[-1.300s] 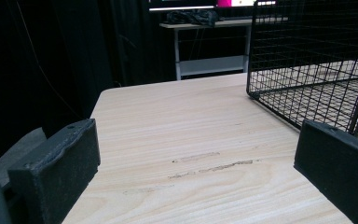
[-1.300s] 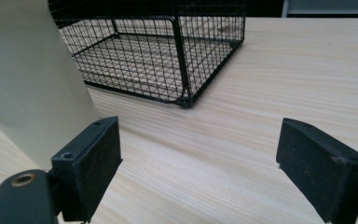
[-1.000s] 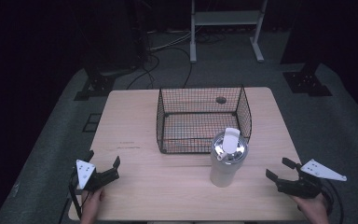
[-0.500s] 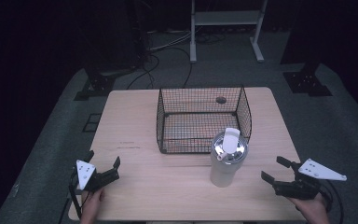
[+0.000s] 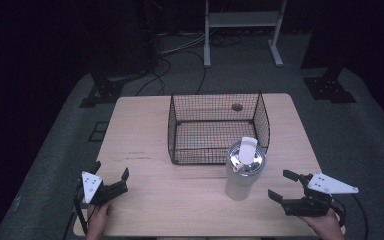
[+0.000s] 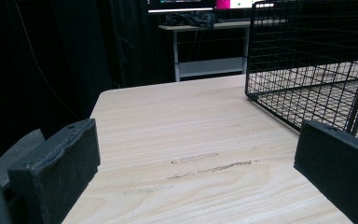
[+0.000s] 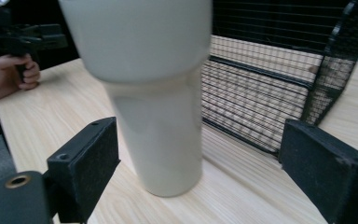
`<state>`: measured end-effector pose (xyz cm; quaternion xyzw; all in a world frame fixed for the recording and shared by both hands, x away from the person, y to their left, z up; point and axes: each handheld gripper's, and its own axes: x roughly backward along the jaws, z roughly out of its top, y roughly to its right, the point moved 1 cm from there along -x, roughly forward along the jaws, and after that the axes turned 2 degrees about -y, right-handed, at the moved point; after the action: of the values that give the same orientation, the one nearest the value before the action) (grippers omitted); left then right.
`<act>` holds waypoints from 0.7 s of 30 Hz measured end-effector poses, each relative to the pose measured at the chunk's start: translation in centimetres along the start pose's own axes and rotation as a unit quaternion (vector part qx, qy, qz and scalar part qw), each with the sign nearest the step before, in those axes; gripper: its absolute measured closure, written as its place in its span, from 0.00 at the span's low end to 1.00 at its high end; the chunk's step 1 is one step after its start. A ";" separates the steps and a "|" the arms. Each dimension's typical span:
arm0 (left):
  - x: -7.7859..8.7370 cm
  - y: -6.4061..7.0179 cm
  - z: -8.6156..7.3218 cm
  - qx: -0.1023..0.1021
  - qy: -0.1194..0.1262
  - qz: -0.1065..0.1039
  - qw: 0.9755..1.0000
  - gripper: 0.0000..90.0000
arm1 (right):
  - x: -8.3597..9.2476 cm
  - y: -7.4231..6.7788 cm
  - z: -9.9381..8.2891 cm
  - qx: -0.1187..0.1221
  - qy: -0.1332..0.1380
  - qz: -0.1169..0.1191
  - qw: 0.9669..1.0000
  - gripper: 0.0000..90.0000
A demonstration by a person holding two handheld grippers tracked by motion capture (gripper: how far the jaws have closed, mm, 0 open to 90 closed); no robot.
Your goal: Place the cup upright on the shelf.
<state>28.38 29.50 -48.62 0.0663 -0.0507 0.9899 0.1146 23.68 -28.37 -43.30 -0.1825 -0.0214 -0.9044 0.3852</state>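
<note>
A tall white tumbler with a silvery lid stands upright on the wooden table, just in front of the black wire basket. My right gripper is open a little to the tumbler's right, jaws pointing at it. In the right gripper view the tumbler rises ahead of the spread jaws of the right gripper, apart from them. My left gripper is open near the table's front left corner, holding nothing. The left gripper faces bare wood in its own view, with the basket to its right.
A small dark round spot shows on the table behind the basket's back wall. A white metal stand and cables lie on the dark floor beyond the table. Bare wood stretches across the table's left half and front edge.
My right gripper has moved left, closer to the tumbler. The left gripper has stayed where it was.
</note>
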 end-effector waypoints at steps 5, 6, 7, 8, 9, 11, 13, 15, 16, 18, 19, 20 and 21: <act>0.0 0.0 0.0 0.000 0.000 0.000 1.000 0.00 | -0.9 -0.7 0.1 0.007 -0.007 0.013 1.000 0.12; 0.0 0.0 0.0 0.000 0.000 0.000 1.000 0.00 | -0.9 -0.7 0.1 0.007 -0.007 0.013 1.000 0.12; 0.0 0.0 0.0 0.000 0.000 0.000 1.000 0.00 | -1.3 -0.9 0.0 0.010 -0.012 0.016 1.000 0.12; 0.0 0.0 0.0 0.000 0.001 0.000 1.000 0.00 | -1.4 -1.0 0.0 0.010 -0.013 0.017 1.000 0.12; 0.0 0.0 0.0 0.000 0.000 0.000 1.000 0.00 | -1.4 -1.0 0.0 0.010 -0.013 0.017 1.000 0.12; 0.0 0.0 0.0 -0.001 0.000 0.000 1.000 0.00 | -2.0 -1.4 -0.1 0.014 -0.016 0.024 0.999 0.12; 0.0 0.0 0.0 -0.001 0.000 0.000 1.000 0.00 | -2.3 -1.5 -0.2 0.014 -0.017 0.027 0.999 0.12; 0.0 0.0 0.0 -0.001 0.001 0.000 1.000 0.00 | -2.7 -1.7 -0.2 0.013 -0.020 0.031 0.999 0.12; 0.0 0.0 0.0 -0.001 0.001 0.000 1.000 0.00 | -2.8 -1.7 -0.2 0.017 -0.020 0.031 0.999 0.12; 0.0 0.0 0.0 0.000 0.000 0.000 1.000 0.00 | -3.2 -1.8 -0.1 0.017 -0.021 0.034 0.999 0.12; 0.0 0.0 0.0 0.000 0.000 0.000 1.000 0.00 | -3.5 -1.9 -0.1 0.024 -0.020 0.030 0.999 0.12; 0.1 0.0 0.0 0.000 -0.001 0.000 1.000 0.00 | -3.6 -1.9 -0.1 0.025 -0.018 0.025 0.999 0.12; 0.0 0.0 0.0 0.000 0.000 0.000 1.000 0.00 | -3.8 -1.9 -0.1 0.022 -0.016 0.027 0.999 0.12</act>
<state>28.34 29.50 -48.62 0.0660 -0.0509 0.9899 0.1148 24.71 -24.47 -44.48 -0.1893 -0.0427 -0.8898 0.4131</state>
